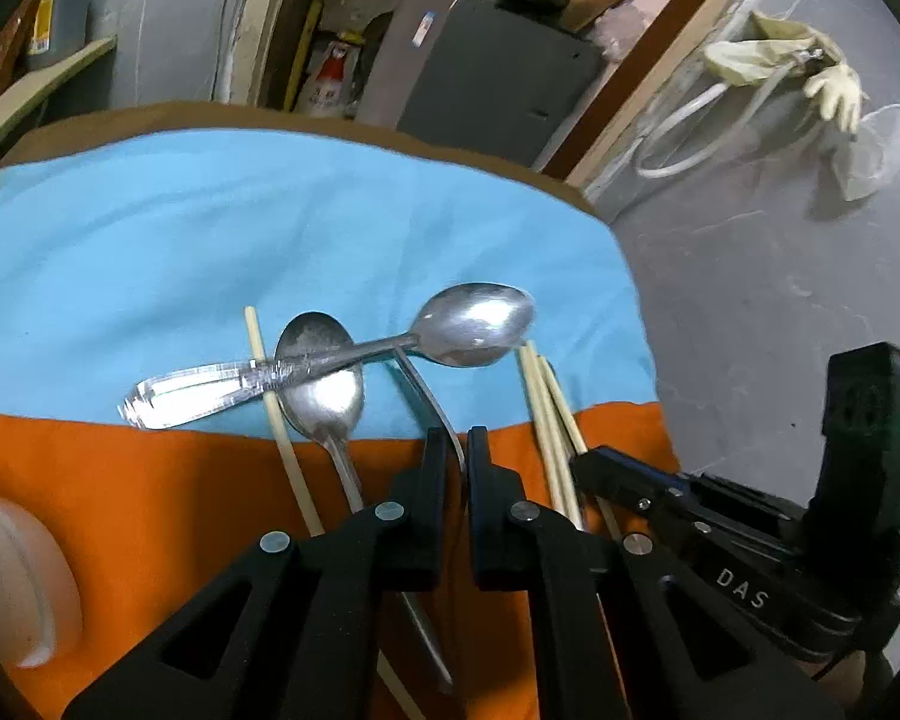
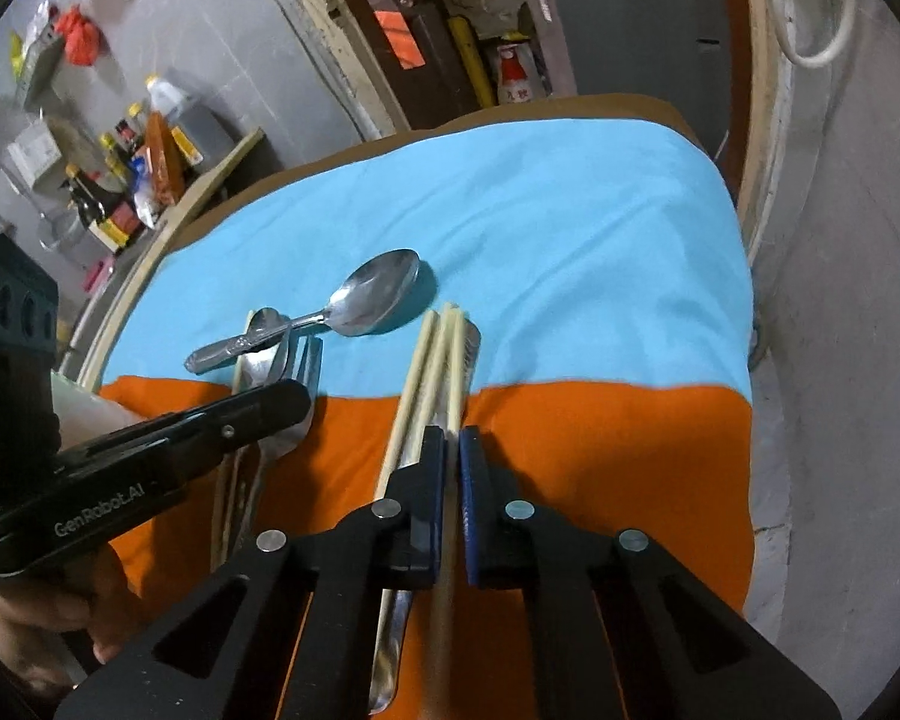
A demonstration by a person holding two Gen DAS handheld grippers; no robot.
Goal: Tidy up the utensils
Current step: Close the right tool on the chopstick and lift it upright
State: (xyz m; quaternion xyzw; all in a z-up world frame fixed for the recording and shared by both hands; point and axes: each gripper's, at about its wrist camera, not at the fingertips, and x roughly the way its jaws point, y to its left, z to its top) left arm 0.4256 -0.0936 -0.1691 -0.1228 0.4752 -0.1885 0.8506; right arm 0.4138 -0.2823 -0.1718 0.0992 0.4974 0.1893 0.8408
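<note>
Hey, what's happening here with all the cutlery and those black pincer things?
A person is sorting utensils on a blue and orange cloth, with a hand-held claw in each hand. The left claw is shut on the handle of a fork. The right claw is shut on one chopstick from a small bundle. Two spoons lie crossed on the cloth, untouched, with a lone chopstick by them.
</note>
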